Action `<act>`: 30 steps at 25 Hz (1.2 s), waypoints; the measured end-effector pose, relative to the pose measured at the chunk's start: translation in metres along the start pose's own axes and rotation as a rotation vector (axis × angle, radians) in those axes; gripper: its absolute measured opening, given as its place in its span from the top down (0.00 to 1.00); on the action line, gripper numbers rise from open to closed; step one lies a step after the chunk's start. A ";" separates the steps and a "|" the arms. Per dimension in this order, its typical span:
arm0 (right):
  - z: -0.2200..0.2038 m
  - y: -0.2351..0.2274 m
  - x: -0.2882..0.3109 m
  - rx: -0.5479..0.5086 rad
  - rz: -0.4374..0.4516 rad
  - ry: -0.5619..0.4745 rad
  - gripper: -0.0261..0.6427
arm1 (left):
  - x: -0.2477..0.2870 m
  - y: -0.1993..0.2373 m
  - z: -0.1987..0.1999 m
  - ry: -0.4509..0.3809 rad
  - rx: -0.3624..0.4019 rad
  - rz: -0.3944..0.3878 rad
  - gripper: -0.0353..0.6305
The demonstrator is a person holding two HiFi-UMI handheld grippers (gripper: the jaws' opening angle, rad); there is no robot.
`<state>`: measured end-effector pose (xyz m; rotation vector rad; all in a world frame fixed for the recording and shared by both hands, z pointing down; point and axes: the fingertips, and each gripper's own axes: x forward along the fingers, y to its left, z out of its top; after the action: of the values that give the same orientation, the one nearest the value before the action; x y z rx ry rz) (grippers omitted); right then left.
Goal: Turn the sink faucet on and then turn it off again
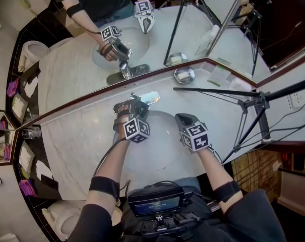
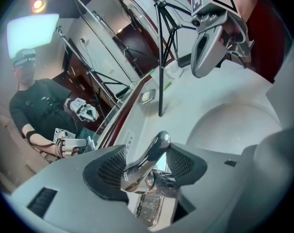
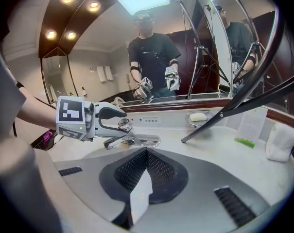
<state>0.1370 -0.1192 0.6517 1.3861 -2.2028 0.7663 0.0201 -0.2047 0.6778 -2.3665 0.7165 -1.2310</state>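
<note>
- The faucet [image 1: 148, 98] stands at the back edge of the basin [image 1: 160, 153], set in the marble surface [image 1: 76, 140]. Its lever [image 2: 159, 144] rises slantwise toward us.
- Our left claw [image 2: 147, 149] straddles that lever with its jaws wide apart. The right pad [image 2: 181, 161] sits at the lever's tip, and we cannot tell whether it presses there. The left pad is beside the lever's lower part, so there is no firm clamp yet.
- Our right claw [image 3: 147, 154] hangs over the basin's near side with its jaws together and nothing between them, well clear of the faucet.
- No water shows at the spout, so we judge the turning-on is the step in hand.
- To do it well, we should close the pads squarely on the lever's upper half, not on its rounded tip, where chrome would slip.
- We should then lift along the lever's own arc, steering from the wrist and not dragging sideways.
- A small lift is enough, as a full one may splash.
- We should keep the right claw where it is, out of the stream's path.
</note>
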 end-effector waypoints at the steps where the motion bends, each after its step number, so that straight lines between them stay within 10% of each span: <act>1: 0.000 0.000 0.001 0.000 0.002 0.002 0.93 | -0.001 0.001 0.000 -0.006 -0.009 0.005 0.56; 30: 0.001 0.014 0.012 -0.011 0.038 0.013 0.93 | -0.016 0.045 -0.012 -0.035 -0.339 0.038 0.63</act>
<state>0.1189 -0.1233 0.6550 1.3338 -2.2264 0.7726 -0.0096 -0.2324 0.6496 -2.6196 1.0233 -1.1232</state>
